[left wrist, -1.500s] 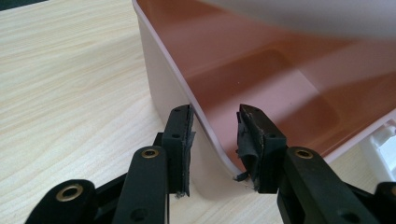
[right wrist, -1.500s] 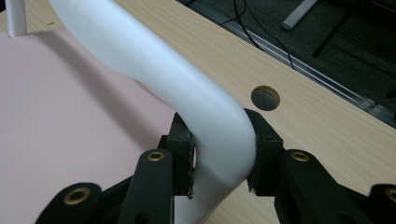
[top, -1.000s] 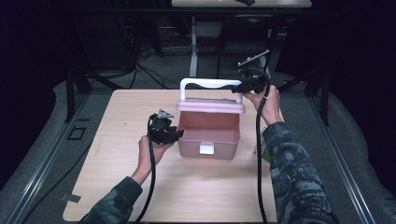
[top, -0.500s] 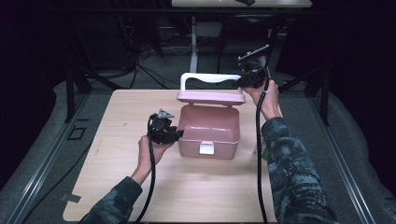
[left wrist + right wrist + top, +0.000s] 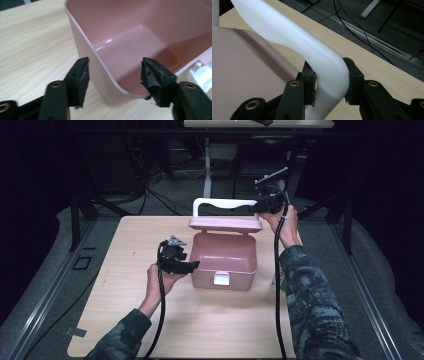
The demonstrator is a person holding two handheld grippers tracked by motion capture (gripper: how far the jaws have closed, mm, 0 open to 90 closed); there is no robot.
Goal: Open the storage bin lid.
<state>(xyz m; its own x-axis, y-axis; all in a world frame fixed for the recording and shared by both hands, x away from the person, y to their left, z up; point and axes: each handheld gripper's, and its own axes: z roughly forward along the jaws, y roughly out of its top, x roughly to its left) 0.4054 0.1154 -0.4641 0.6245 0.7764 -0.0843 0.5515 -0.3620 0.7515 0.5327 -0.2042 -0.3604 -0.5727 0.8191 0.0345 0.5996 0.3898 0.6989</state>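
Two tools: both at the pink box [image 5: 224, 260], which sits mid-worktop [image 5: 125, 330].
Landmark: the box; all places below are relative to it.
Right tool [image 5: 260, 208]: clenched on the white handle [image 5: 222, 204] at its right corner, behind and above the box body. In the right gripper view the pads squeeze the handle [image 5: 322, 65] from both sides.
Lid [image 5: 225, 224]: raised, standing up at the back edge of the box, carried by that handle.
Left tool [image 5: 192, 265]: at the box's left front corner, released. Its jaws have just been opening; in the left gripper view they straddle the corner wall [image 5: 100, 75], one jaw outside, one over the inside, pads clear of the plastic.
Box contents: nothing visible, bare pink floor [image 5: 132, 52] with a light glare.
Latch: white tab [image 5: 221, 278] on the front face, hanging free.
Progress: opening looks mostly done, since the lid is up and the interior is exposed.
Left to do, my guess: swing the lid fully back, or let the handle go; the left tool's bracing job seems over.
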